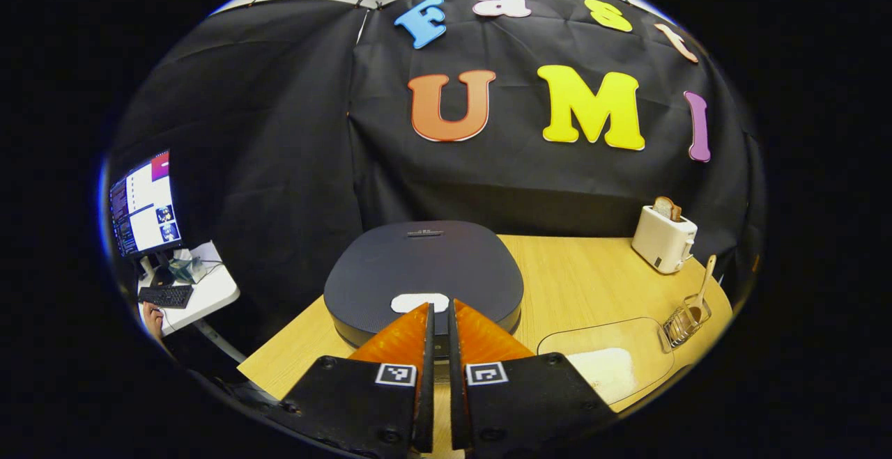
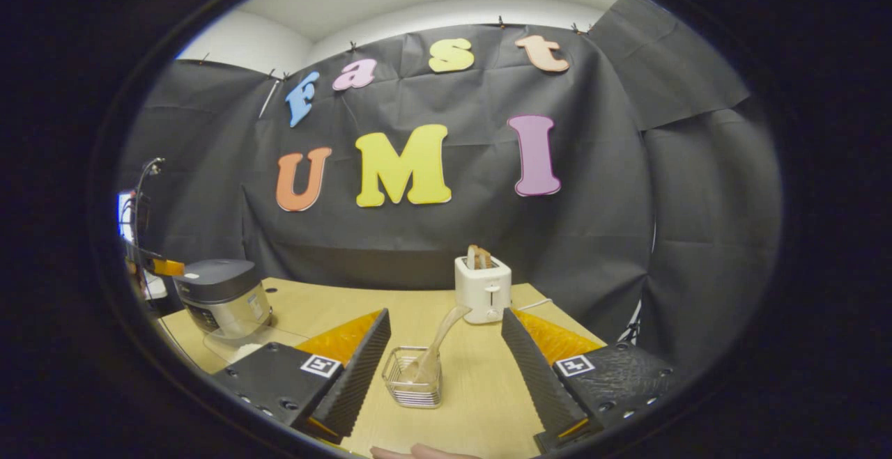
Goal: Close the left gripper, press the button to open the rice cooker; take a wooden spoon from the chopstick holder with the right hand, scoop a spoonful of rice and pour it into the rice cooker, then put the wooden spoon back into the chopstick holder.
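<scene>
A pale wooden worktop stands in a booth hung with black cloth. In the left gripper view, the left tongs sit nearest, their two orange fingers drawn almost together with a thin slit between, holding nothing, tips just over the front edge of the one dark rice cooker, whose lid is down; its white button lies right ahead of the tips. To the right lies one clear tray with a heap of white rice. Beyond it, one wire chopstick holder carries one wooden spoon, upright and leaning. Farther back stands one white toaster with toast in it.

In the right gripper view, the right tongs are spread wide and empty, the chopstick holder between the two fingers and apart from both, the spoon inside it.
</scene>
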The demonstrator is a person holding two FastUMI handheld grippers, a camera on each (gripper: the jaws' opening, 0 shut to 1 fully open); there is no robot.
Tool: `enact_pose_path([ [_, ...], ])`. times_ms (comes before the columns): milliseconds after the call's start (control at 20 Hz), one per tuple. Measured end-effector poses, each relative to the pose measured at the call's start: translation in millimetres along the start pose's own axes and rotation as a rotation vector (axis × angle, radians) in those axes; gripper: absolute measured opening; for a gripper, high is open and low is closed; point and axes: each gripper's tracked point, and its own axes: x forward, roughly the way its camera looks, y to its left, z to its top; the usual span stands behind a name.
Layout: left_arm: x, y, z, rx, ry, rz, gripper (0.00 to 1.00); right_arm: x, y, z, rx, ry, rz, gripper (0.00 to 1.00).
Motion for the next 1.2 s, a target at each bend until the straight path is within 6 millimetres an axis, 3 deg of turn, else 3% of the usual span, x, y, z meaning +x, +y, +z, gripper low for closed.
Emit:
enact_pose_path([
  [250, 24.5, 7.3, 0.0, -0.042, 0.085, 0.012, 0.03, 1.2, 5.0, -3.9, 0.003, 0.018, 0.017, 0.95],
  [500, 27.1, 4.7, -3.7, -0.019, 0.121, 0.001, 0.03, 3.1, -1.4, -4.5, 0.01, 0.024, 0.007, 0.95],
  [850, 27.0, 7.8, -8.4, 0.047, 0.153, 0.021, 0.03, 2.8, 5.1, -6.4, 0.015, 0.03, 0.023, 0.95],
  [950, 27.5, 7.5, -4.9, 0.073, 0.125, 0.04, 0.03, 2.6, 8.5, -7.5, 0.007, 0.032, 0.032, 0.95],
  [1000, 26.2, 7.0, -1.4, 0.093, 0.106, 0.047, 0.07, 3.4, 9.2, -8.3, 0.002, 0.033, 0.032, 0.95],
  [1100, 23.2, 6.9, 7.1, 0.12, 0.051, 0.063, 0.04, 4.8, 8.0, -10.9, -0.003, 0.043, 0.022, 0.95],
  [1200, 17.3, 6.5, 29.5, 0.137, -0.047, 0.082, 0.05, 5.8, 11.7, -15.5, 0.001, 0.059, 0.022, 0.95],
])
